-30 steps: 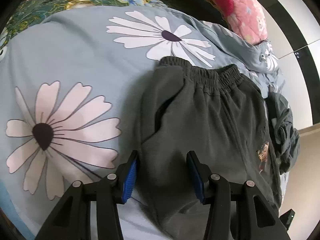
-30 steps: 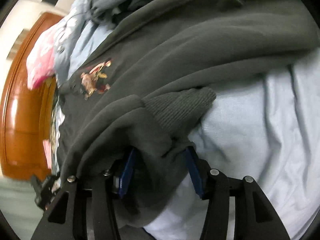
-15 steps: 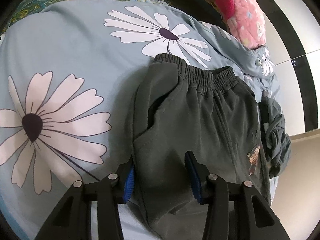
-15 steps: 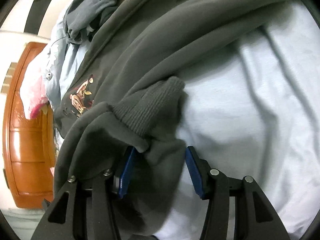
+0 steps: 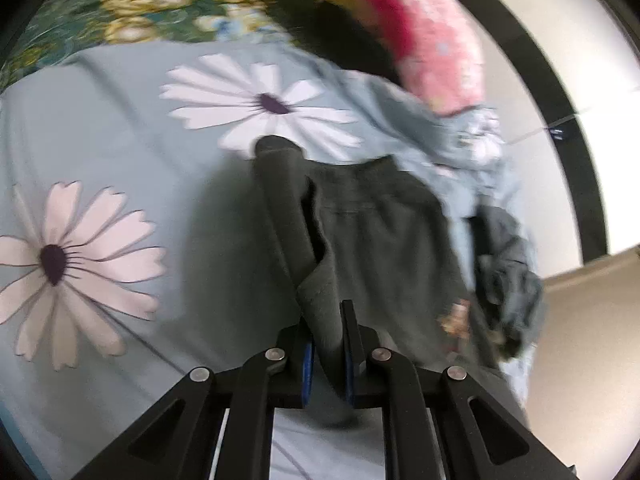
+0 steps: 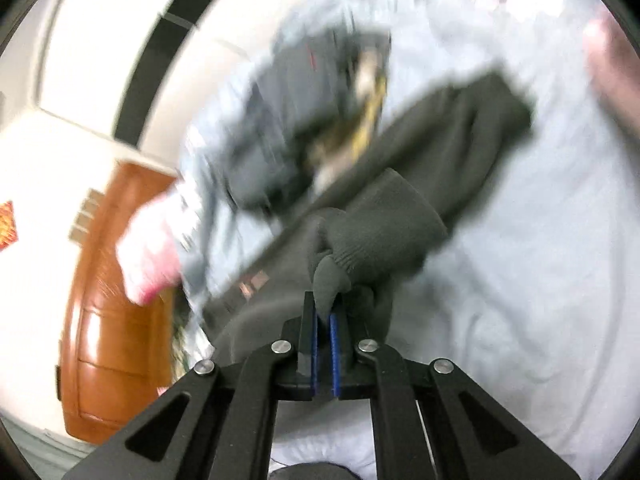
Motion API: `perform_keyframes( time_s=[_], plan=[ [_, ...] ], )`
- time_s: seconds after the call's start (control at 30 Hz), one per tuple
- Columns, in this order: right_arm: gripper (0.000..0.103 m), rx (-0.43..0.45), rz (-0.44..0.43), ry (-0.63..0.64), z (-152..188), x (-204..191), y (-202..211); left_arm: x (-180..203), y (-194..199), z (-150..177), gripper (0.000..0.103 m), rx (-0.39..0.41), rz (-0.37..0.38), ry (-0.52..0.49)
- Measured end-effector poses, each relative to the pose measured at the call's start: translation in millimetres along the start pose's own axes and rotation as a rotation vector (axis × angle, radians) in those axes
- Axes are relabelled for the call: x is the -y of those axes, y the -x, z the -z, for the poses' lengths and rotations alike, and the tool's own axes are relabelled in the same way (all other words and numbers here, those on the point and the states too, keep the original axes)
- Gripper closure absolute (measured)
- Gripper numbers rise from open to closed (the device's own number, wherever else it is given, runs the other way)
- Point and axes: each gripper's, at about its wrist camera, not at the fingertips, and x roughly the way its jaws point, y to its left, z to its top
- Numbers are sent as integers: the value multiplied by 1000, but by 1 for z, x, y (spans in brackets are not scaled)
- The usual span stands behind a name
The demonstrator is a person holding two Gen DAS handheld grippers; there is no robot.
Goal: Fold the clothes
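Change: both grippers' jaws have just been closing on dark cloth; a second ago the cloth lay loose between open jaws, and both views are now blurred.
Left gripper (image 5: 327, 322): jaws together, clamped on a side edge of the grey trousers (image 5: 372, 240), which peaks up from the bed at lower centre.
Right gripper (image 6: 323, 312): jaws pinched on a fold beside the ribbed cuff (image 6: 384, 220), at frame centre.
Trousers: waistband at mid-frame in the left view, body running down to the jaws.
Open room: flowered bedsheet (image 5: 120, 128) bare across the left half; pale sheet (image 6: 520, 280) bare at right.
Edges: crumpled grey garment (image 5: 508, 280) at the right bed edge; pink pillow (image 5: 432, 40) upper right; wooden cabinet (image 6: 108, 320) lower left.
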Motion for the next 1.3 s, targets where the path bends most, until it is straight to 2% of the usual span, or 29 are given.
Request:
perform_keyframes(
  time_s=[0.03, 0.1, 0.17, 0.23, 0.33, 0.5, 0.57, 0.6, 0.63, 0.7, 0.77, 0.83, 0.93, 1.1, 1.17, 1.27, 1.3],
  plan=[
    [99, 29, -10, 9, -2, 2, 15, 7, 1, 4, 91, 1, 17, -21],
    [99, 55, 36, 44, 1, 13, 38, 16, -3, 15, 91, -16, -8, -83],
    [99, 14, 116, 20, 12, 38, 36, 21, -8, 26, 91, -41, -40, -125],
    [99, -38, 154, -52, 25, 67, 31, 13, -11, 33, 91, -63, -52, -105],
    [99, -86, 141, -145, 40, 106, 39, 1, -6, 41, 91, -70, -55, -76],
    [95, -105, 109, -201, 43, 124, 44, -4, -5, 43, 88, -108, -50, -63],
    [88, -107, 105, -207, 43, 126, 44, -5, -3, 43, 84, -115, -39, -53],
    [75, -105, 106, -211, 44, 126, 45, -5, -2, 43, 78, -119, -35, -48],
    [57, -97, 107, -217, 46, 126, 45, -5, -1, 43, 73, -119, -45, -44],
    [47, -69, 103, -247, 46, 132, 47, -9, -1, 42, 64, -117, -56, -29],
    [47, -52, 103, -281, 45, 140, 52, -12, -1, 39, 62, -114, -80, -21],
    [47, -65, 138, -304, 44, 147, 48, -17, -3, 34, 62, -100, -100, -7],
    [47, -84, 161, -340, 46, 160, 37, -26, -6, 26, 55, -76, -111, 36],
    [44, -102, 160, -440, 50, 184, 16, -51, -22, 18, 52, -106, -103, 118],
    [44, -89, 150, -468, 49, 186, 11, -55, -29, 18, 52, -117, -96, 144],
    [45, -73, 137, -452, 44, 175, 4, -61, -34, 17, 52, -110, -27, 202],
    [53, -74, 140, -443, 43, 171, 3, -62, -35, 16, 55, -106, -19, 216]
  ],
)
